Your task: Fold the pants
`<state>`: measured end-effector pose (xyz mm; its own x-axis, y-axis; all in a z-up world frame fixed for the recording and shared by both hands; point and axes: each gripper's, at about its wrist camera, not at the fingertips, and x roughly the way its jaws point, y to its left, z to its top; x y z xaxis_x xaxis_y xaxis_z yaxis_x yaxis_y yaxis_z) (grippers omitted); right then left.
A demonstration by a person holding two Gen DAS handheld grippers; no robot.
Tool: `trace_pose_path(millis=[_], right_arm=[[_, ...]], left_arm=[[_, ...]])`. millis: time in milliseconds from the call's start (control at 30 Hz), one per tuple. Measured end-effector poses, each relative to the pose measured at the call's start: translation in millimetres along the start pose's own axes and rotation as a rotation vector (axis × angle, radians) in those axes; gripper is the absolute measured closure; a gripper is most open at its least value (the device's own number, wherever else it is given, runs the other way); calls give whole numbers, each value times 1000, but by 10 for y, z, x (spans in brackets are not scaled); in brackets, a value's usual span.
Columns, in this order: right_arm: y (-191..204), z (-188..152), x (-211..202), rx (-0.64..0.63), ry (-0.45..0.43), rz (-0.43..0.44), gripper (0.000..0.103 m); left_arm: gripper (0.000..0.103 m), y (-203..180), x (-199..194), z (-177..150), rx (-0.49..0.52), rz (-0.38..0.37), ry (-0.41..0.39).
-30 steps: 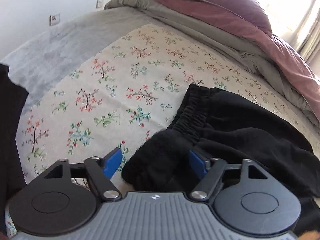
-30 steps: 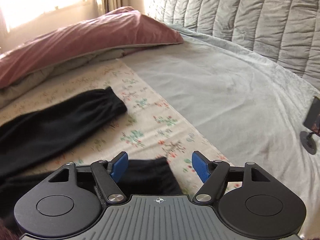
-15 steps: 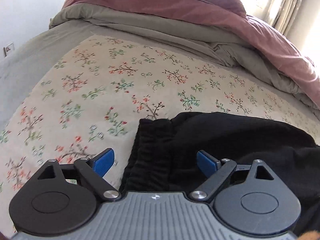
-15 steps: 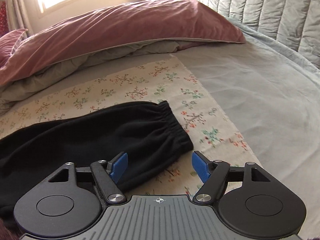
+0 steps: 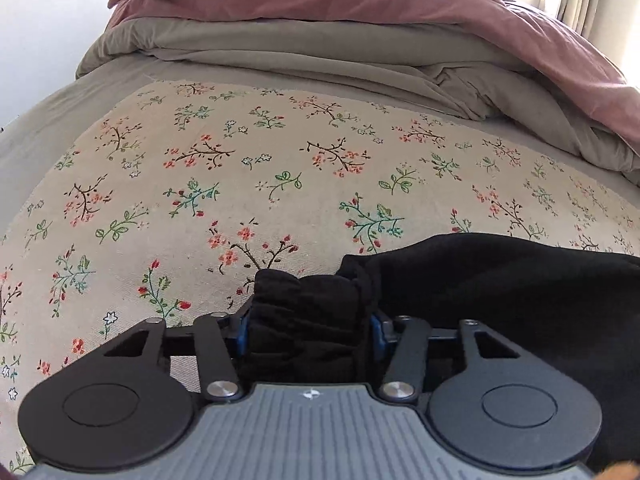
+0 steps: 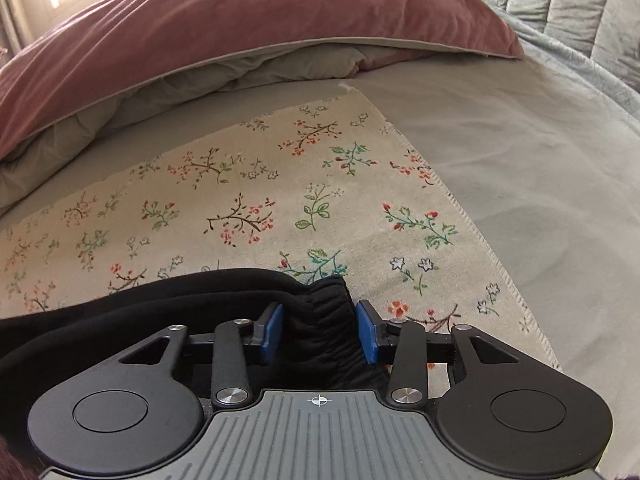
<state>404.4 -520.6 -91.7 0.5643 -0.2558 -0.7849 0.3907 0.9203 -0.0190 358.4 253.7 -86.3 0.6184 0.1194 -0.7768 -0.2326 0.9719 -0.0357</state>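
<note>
Both grip pants (image 5: 500, 280): left gripper (image 5: 308, 330) waistband, right gripper (image 6: 319, 330) cuff.

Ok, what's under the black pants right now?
The black pants lie on the floral cloth; its print shows around them. Whatever sits directly beneath the fabric is covered.

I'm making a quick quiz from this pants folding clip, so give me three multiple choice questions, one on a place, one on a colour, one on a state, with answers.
1. Where do the pants lie?
A. on the flowered cloth
B. on the pink duvet
C. on a chair

2. What colour are the pants?
A. grey
B. black
C. blue

3. What is the left hand-held gripper doing?
A. hanging open above bare cloth
B. gripping the duvet
C. shut on the pants' gathered band

Answers: 1 A, flowers show all round the fabric. 2 B, black in both views. 3 C, its blue pads press the bunched band; the right hand-held gripper likewise clamps a gathered cuff.
</note>
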Motion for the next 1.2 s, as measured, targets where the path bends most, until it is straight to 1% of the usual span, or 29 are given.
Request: trace_pose_path(millis=[33,100,133,200,300,367,400,467,533,567,633,733,833,900,933,967,1000,1033,1067,1100,1133,1200], right_arm=[[11,12,-1,-8,-4,-4,71],[-22,41,-33,5,-12,-1,81],[-38,53,-54,13,-17,0,81],[-62,67,-112,21,-41,-20,82],[-98,70,-263,44,-99,-28,83],[-75,59,-358,31,-140,-39,83],[-80,55,-368,35,-144,-42,82],[-77,39,-305,34,-120,-63,82],[-64,13,-238,30,-98,-80,82],[-51,-7,-223,31,-94,-86,82],[-20,-14,-248,24,-99,-96,82],[-33,40,-518,43,-149,-72,82],[-120,137,-988,73,-217,-12,82],[-213,158,-1418,97,-301,44,82],[-270,121,-1622,107,-353,76,82],[-343,33,-1839,113,-416,118,82],[-434,-112,-2032,106,-476,169,82],[-514,-282,-2165,89,-515,206,82],[-621,-519,-2272,70,-532,241,82],[-728,-743,-2312,60,-511,269,82],[-836,-982,-2319,48,-472,290,82],[-1045,-1545,-2263,6,-353,299,81]], left_arm=[[49,-21,-28,2,12,13,-12],[52,-45,-63,7,20,37,-34],[52,-18,-101,15,3,38,-49],[53,56,-146,56,-41,16,-68],[52,58,-194,99,-44,2,-83],[51,14,-150,95,-29,14,-67],[51,17,-106,94,-33,12,-52],[49,69,-30,96,-65,-3,-20],[49,103,1,100,-86,-14,-9],[49,99,-23,99,-85,-13,-16],[50,75,-117,101,-67,-5,-48],[51,115,-352,117,-75,-25,-110],[51,236,-687,141,-108,-66,-193],[51,367,-932,95,-133,-106,-272],[51,462,-1054,34,-149,-143,-310],[50,566,-1142,-52,-159,-182,-329],[50,662,-1201,-156,-159,-217,-333],[48,743,-1242,-285,-138,-237,-313],[43,797,-1268,-413,-106,-238,-280],[42,842,-1293,-560,-59,-236,-233],[42,890,-1328,-703,-23,-254,-201],[36,981,-1407,-945,33,-290,-139]])
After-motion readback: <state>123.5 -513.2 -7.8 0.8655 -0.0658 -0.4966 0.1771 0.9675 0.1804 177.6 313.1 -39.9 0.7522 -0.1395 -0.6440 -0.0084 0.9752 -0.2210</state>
